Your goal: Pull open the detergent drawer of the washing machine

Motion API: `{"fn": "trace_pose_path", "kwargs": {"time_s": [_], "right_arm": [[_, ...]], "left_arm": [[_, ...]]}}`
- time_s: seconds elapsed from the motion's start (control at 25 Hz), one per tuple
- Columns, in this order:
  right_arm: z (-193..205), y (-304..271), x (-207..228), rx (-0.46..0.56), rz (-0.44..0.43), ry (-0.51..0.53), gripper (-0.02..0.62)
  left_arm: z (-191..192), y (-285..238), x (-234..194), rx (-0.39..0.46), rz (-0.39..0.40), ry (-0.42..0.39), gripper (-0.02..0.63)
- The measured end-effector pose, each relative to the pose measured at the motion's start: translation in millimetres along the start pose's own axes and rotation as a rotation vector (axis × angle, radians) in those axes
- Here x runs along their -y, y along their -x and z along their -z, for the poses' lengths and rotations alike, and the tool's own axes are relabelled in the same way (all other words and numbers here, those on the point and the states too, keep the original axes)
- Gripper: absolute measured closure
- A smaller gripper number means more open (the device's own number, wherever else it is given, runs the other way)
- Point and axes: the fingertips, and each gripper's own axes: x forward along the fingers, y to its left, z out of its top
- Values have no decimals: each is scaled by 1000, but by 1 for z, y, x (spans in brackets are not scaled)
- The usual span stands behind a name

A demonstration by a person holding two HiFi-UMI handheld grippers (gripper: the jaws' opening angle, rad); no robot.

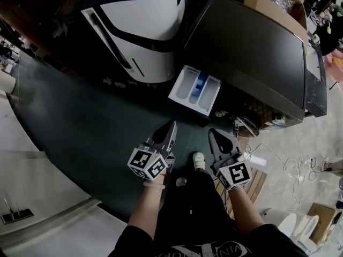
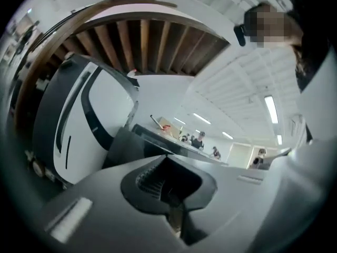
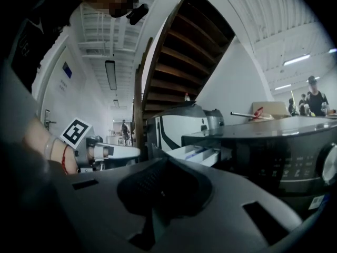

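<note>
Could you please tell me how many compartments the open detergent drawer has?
3, side by side in the detergent drawer: pale at left, blue in the middle, pale at right; more may be hidden inside.

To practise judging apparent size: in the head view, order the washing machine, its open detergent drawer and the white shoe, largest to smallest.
1. washing machine
2. detergent drawer
3. white shoe, clearly smallest here, though it lies farther from the camera.

Bare floor (image 1: 102, 138) before protruding detergent drawer (image 1: 195, 89)
</note>
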Motion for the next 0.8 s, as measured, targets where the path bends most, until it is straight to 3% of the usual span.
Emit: {"fn": "trace_pose_path", "kwargs": {"time_s": [0.48,0.8], "right_arm": [[-59,14,2,74,10,34,584],[-84,20,0,99,-8,59,584]], "left_arm": [[-47,3,38,-27,17,-205,597],[-73,6,52,-12,0,-256,597]]}}
